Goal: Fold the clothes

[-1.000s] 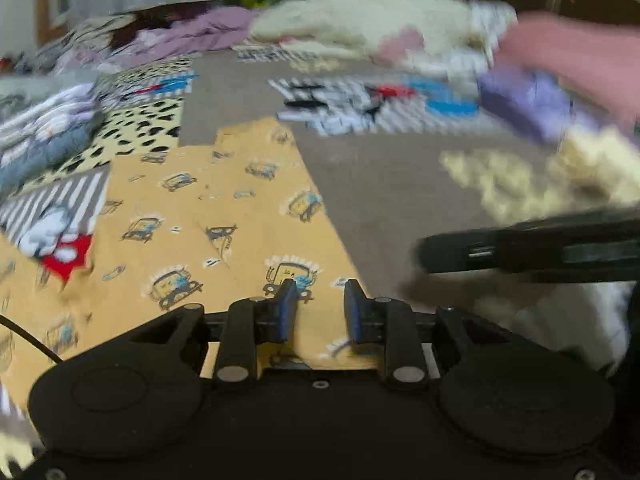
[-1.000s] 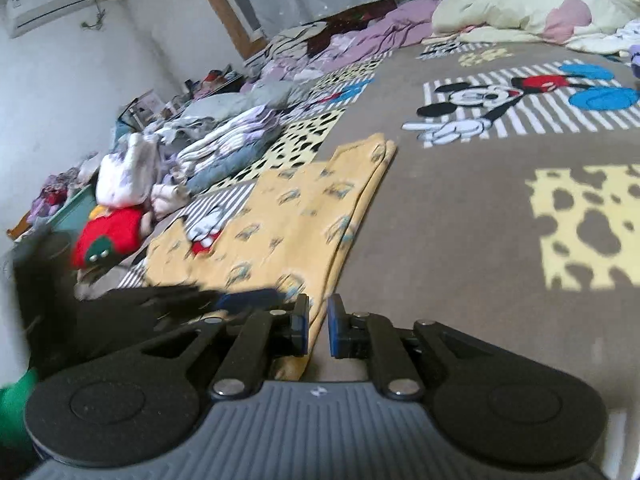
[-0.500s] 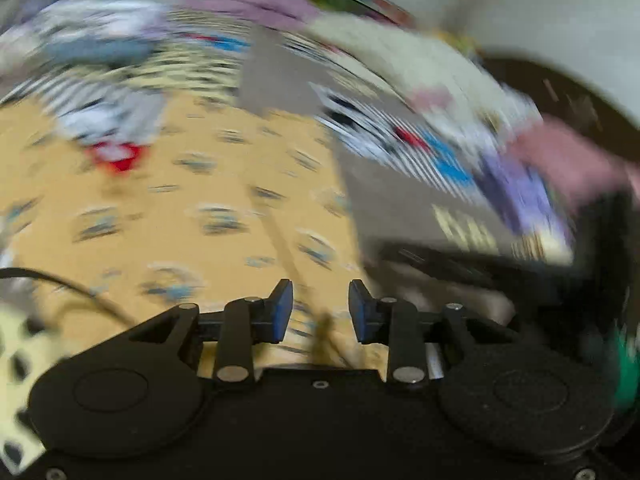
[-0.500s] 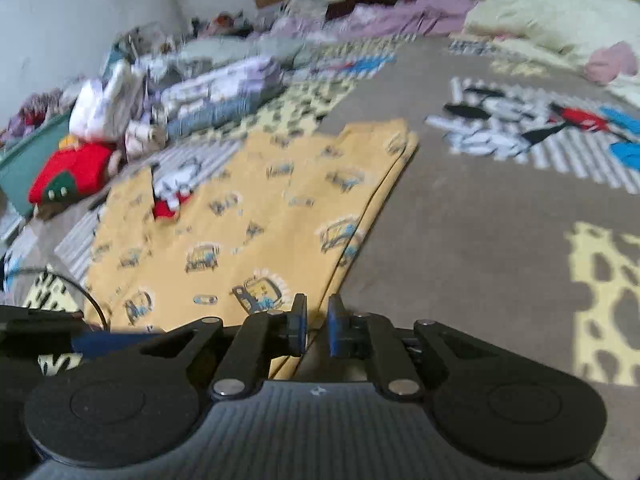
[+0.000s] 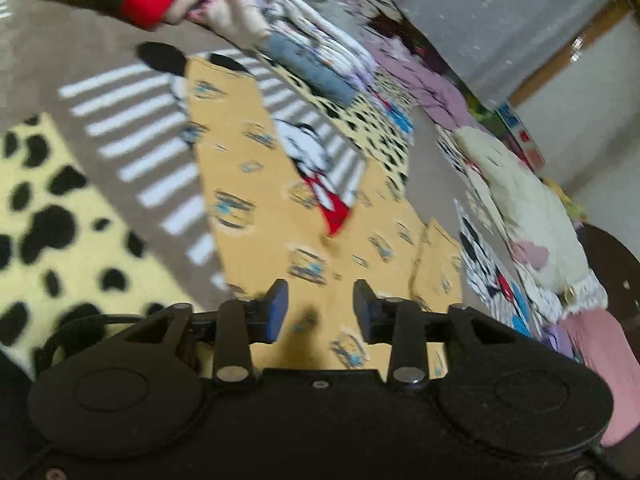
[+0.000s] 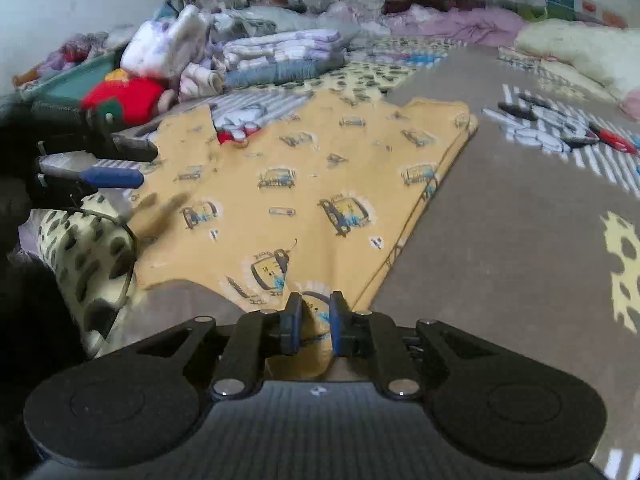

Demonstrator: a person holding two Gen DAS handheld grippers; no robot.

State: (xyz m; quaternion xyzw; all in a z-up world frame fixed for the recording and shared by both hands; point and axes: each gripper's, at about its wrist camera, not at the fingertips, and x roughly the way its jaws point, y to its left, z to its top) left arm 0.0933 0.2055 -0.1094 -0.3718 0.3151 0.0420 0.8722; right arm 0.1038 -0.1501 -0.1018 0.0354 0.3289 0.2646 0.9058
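Right wrist view: the right gripper [image 6: 311,322] fingers pinch the near hem of the yellow car-print cotton garment [image 6: 304,184], spread on the bed; left gripper [image 5: 320,304] fingers apart above it. Likely gripping corners for a fold.

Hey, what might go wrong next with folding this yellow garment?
The right gripper pinches only the near corner of the yellow garment, so the cloth may slip out. The left gripper is open above the fabric, holding nothing, so a one-sided pull could skew the fold. Its cable might snag the edge.
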